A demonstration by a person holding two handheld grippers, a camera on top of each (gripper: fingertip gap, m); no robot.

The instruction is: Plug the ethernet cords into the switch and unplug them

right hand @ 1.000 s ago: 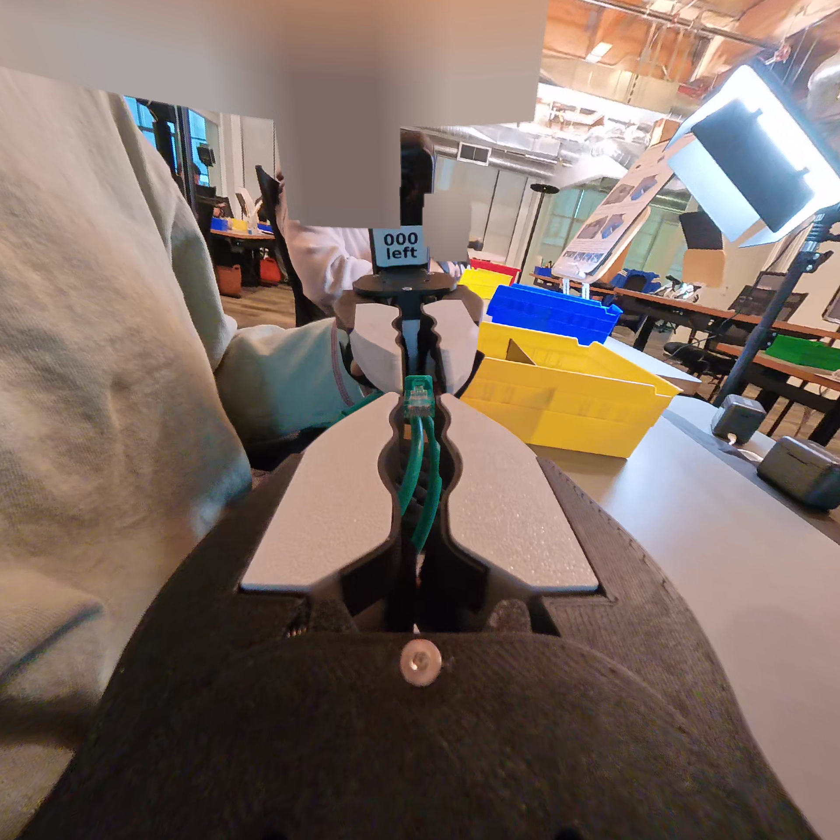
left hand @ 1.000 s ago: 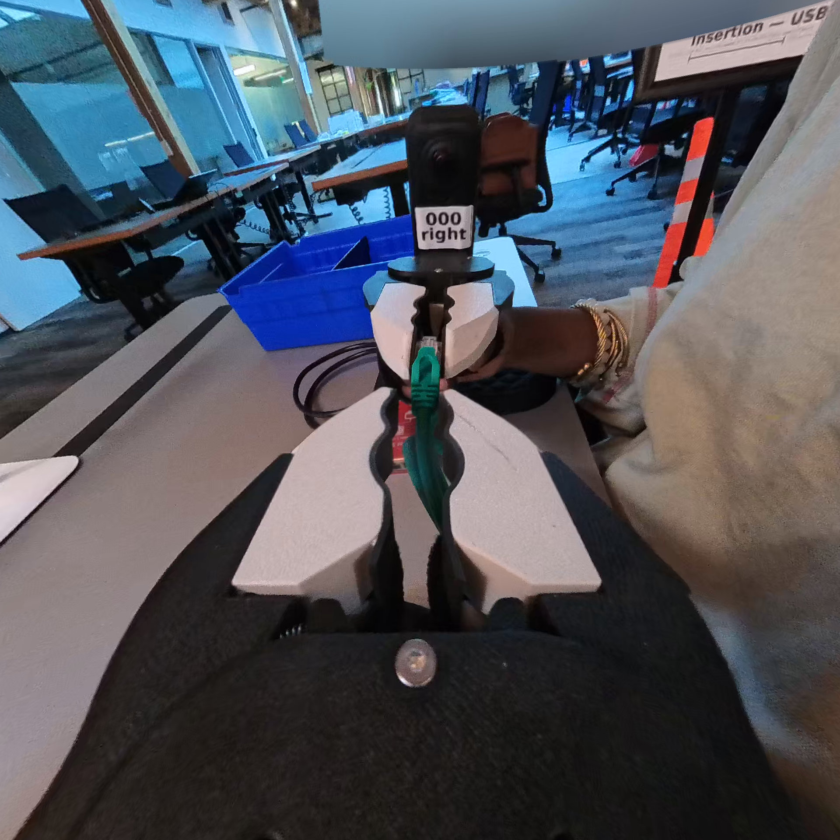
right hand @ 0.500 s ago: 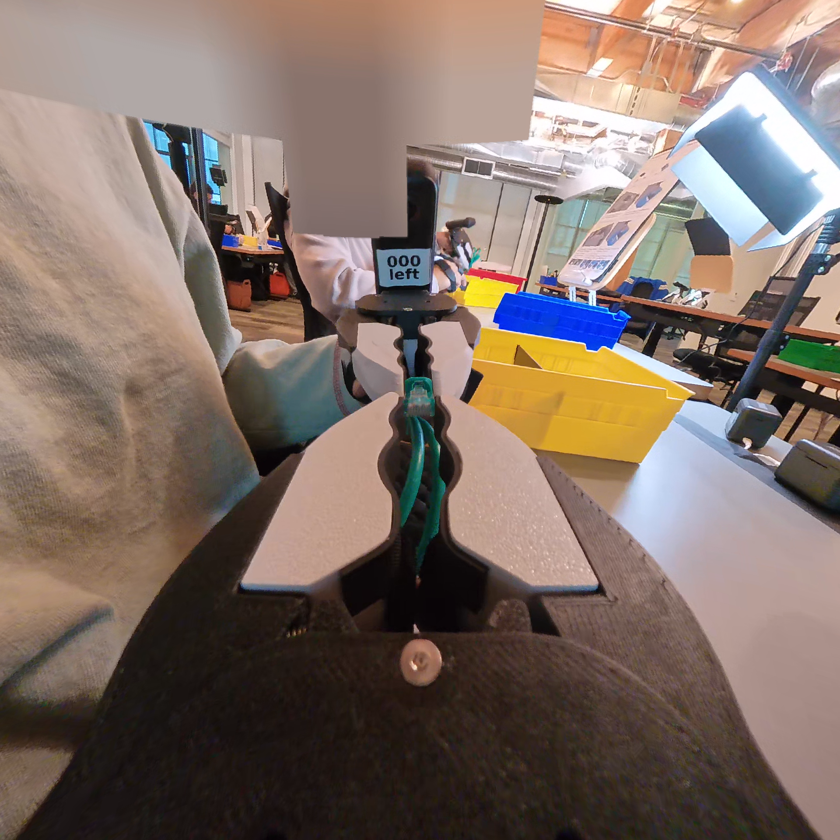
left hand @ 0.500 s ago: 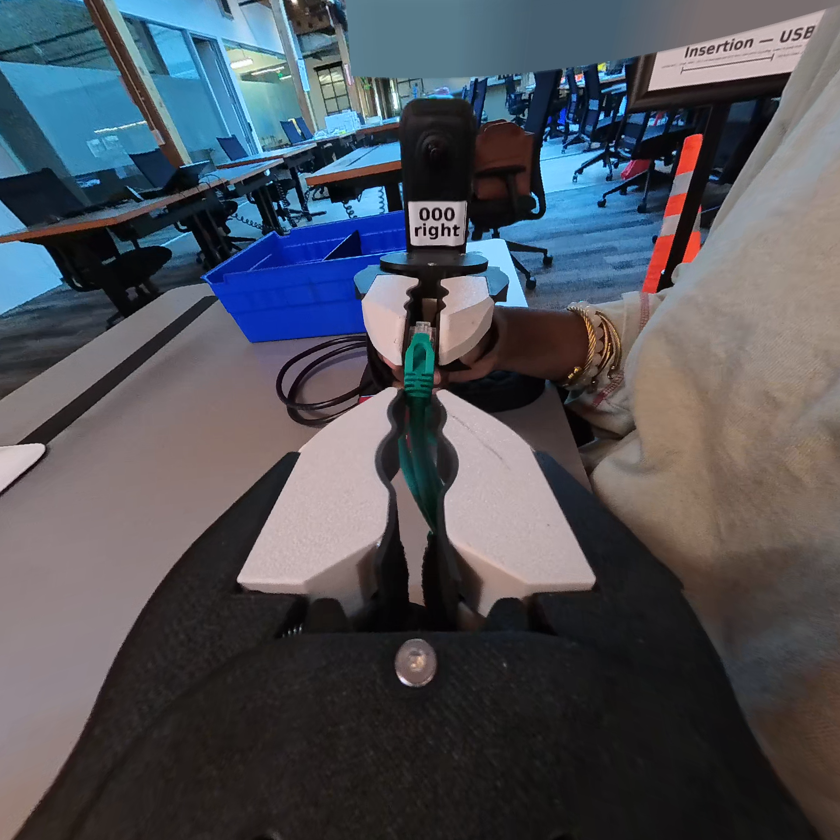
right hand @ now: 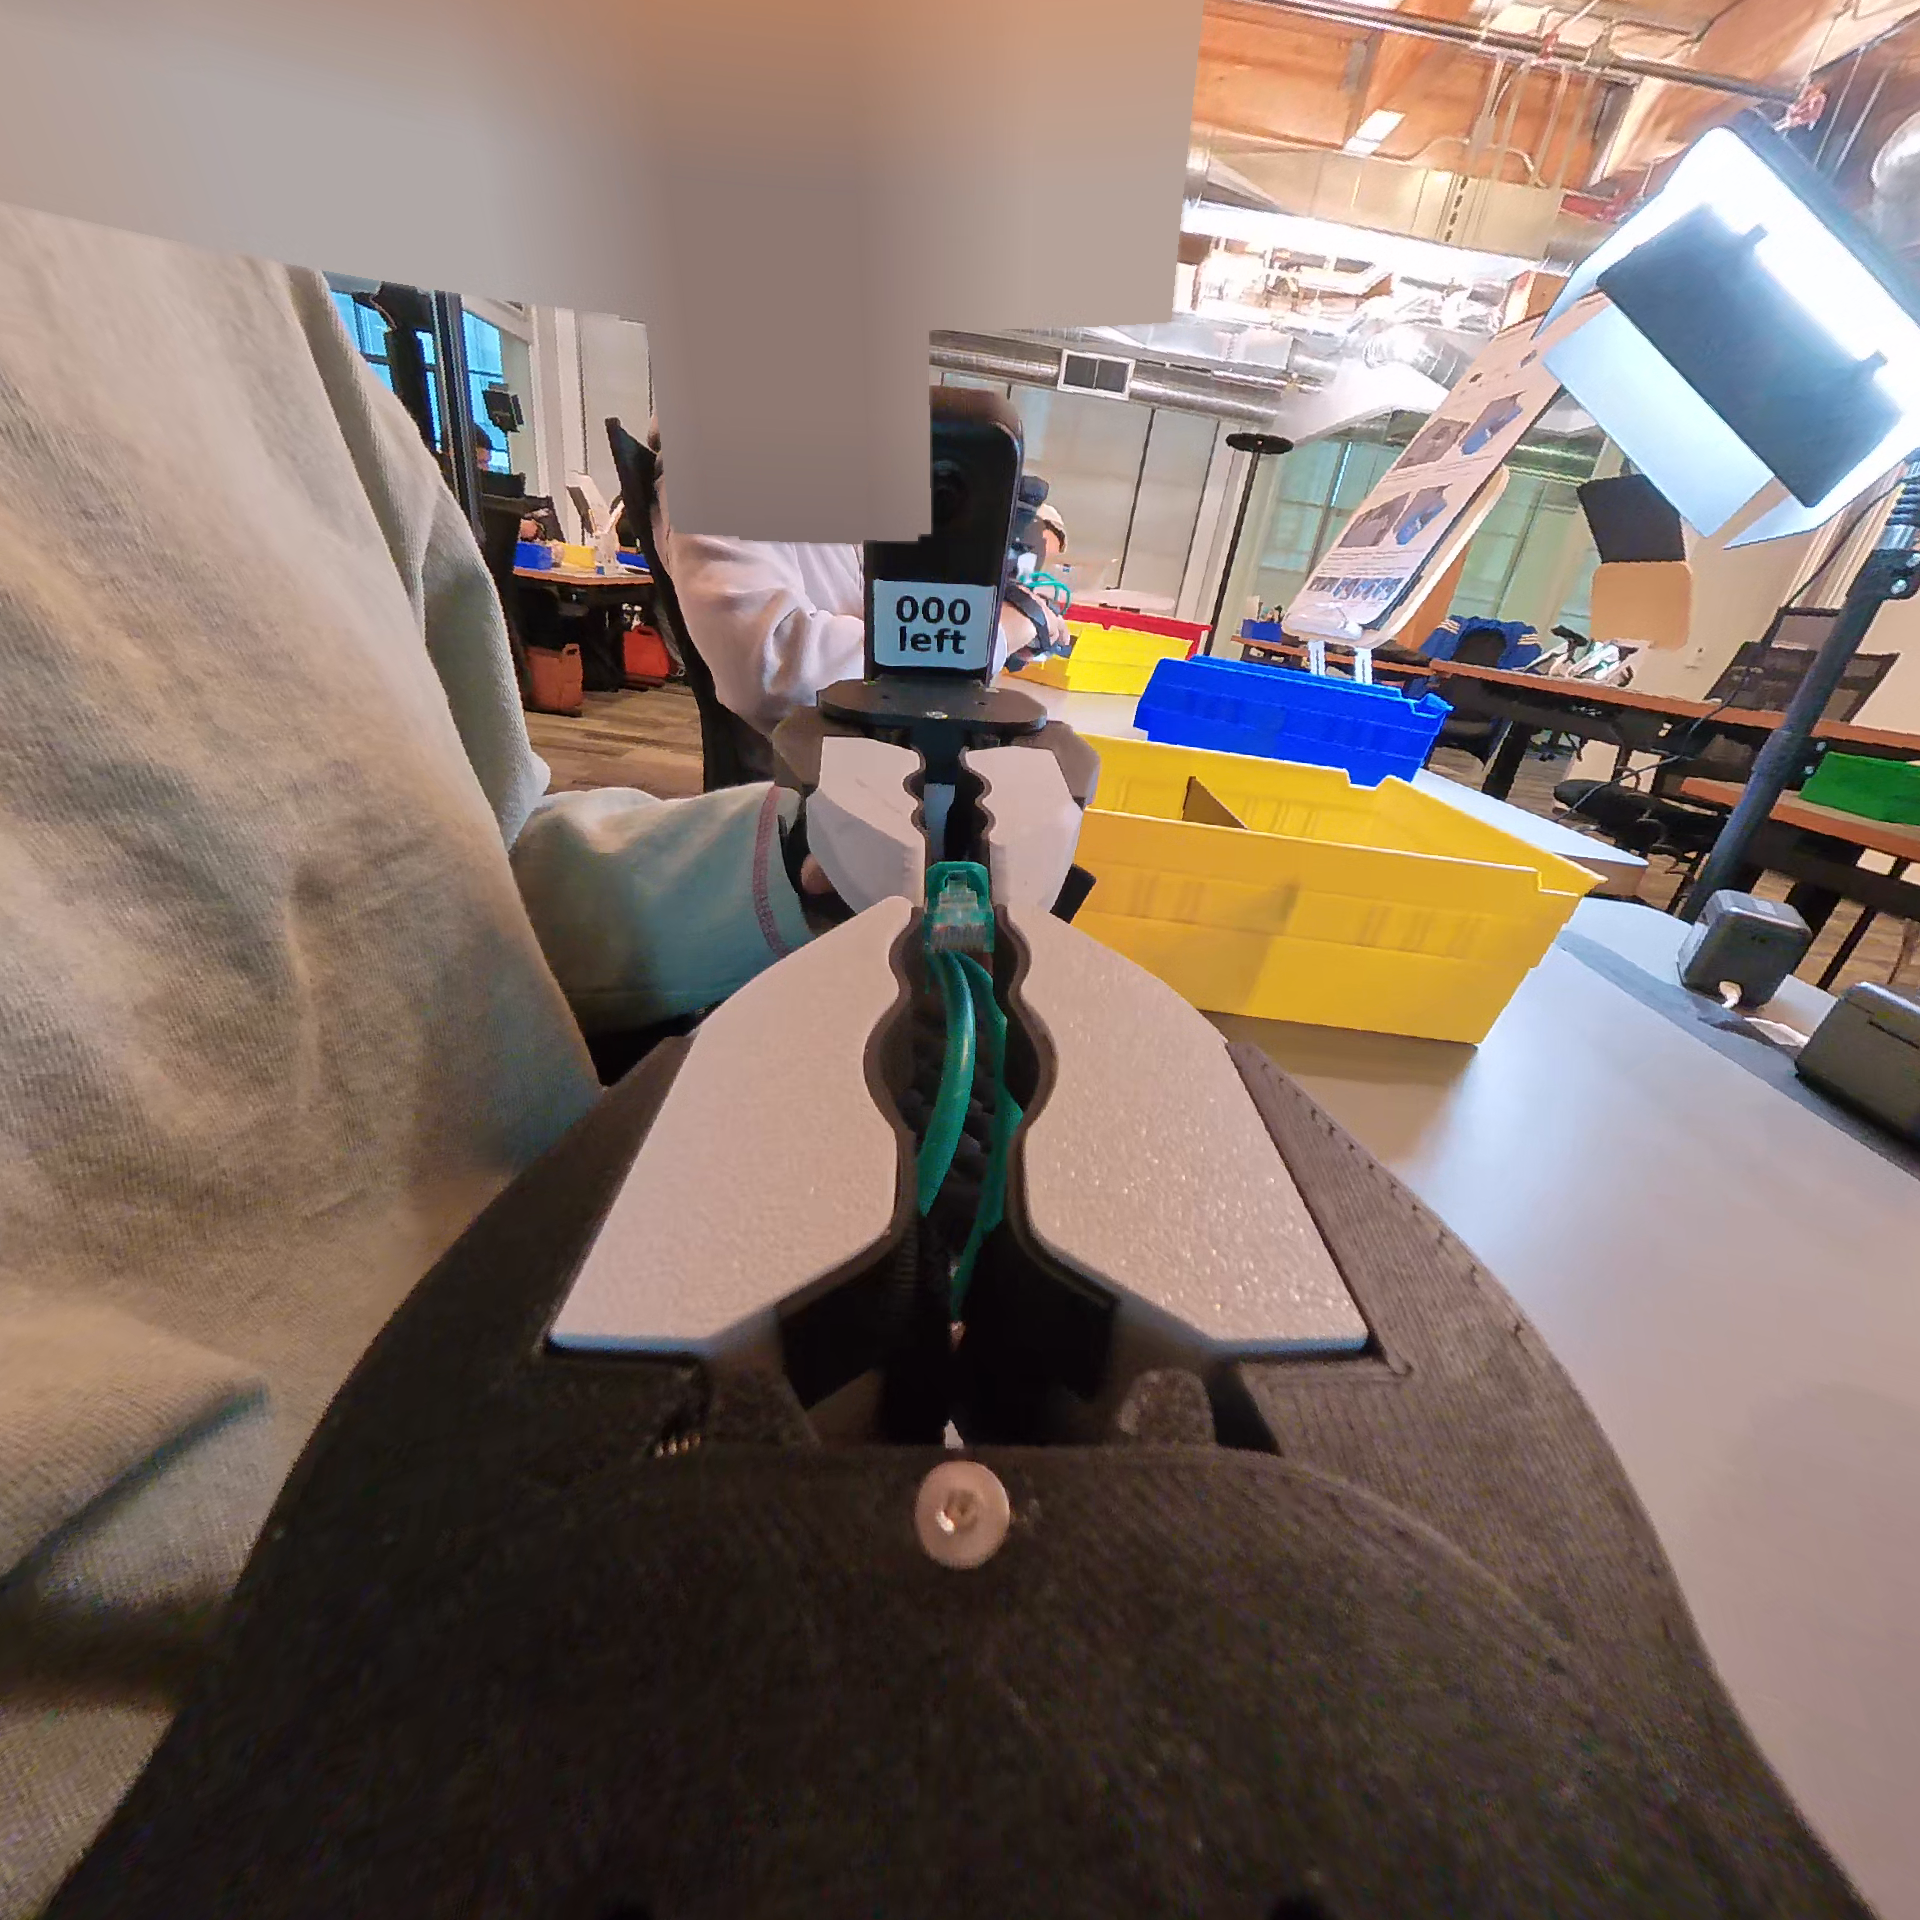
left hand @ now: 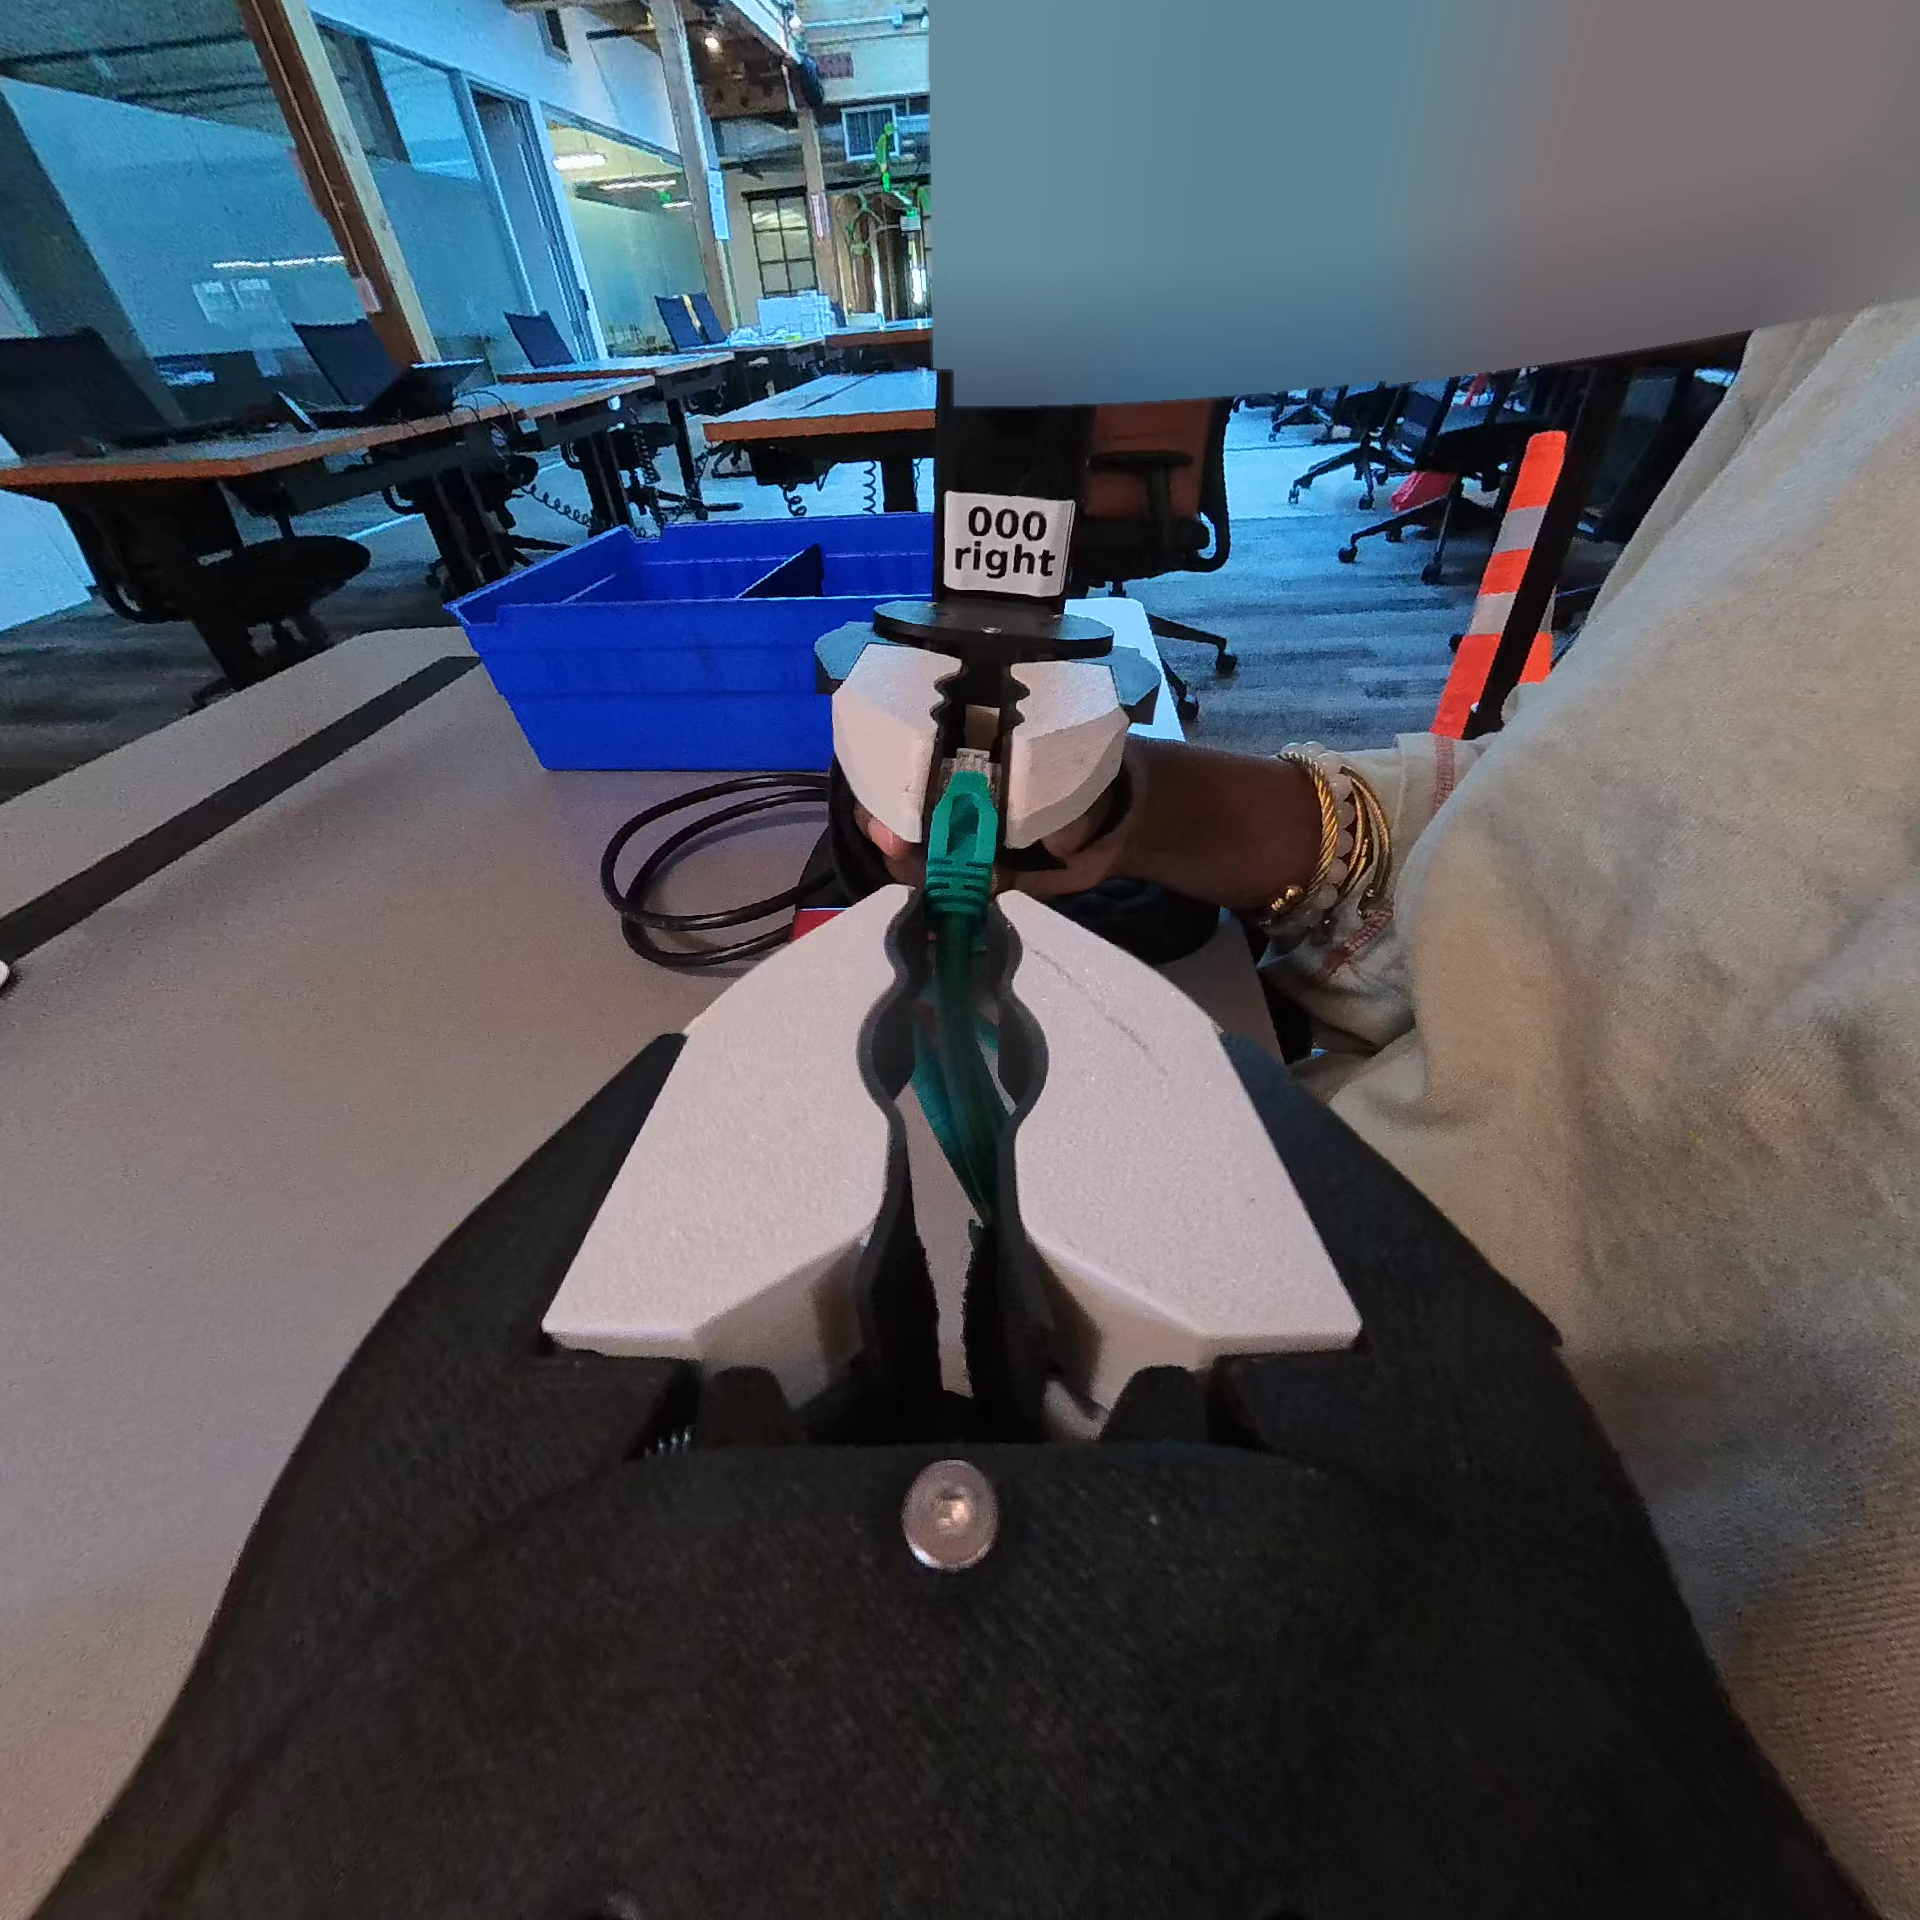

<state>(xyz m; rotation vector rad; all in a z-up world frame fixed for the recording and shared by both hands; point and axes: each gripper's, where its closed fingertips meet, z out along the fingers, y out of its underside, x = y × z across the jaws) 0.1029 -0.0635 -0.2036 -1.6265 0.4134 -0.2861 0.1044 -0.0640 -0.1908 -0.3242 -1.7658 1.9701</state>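
Note:
In the left wrist view my left gripper (left hand: 951,906) is shut on a green ethernet cord (left hand: 961,1081). Its green-booted plug (left hand: 961,831) sticks out forward. The right gripper (left hand: 977,769) faces it, almost tip to tip, held by a hand. In the right wrist view my right gripper (right hand: 956,920) is shut on another green ethernet plug (right hand: 956,909). Green cord strands (right hand: 961,1101) loop back between its fingers. The left gripper (right hand: 951,821) stands just beyond that plug. No switch is in view.
On the grey table (left hand: 312,1039) sit a blue bin (left hand: 675,665) and a black cable coil (left hand: 707,883). A yellow bin (right hand: 1299,914) and small grey boxes (right hand: 1745,945) stand to the right. The person's cream sleeves border both views. Left and right tips are no more than a few centimetres apart.
Both grippers keep their hold and stay facing each other. The pair has shifted slightly, so the background has slid a little in both views.

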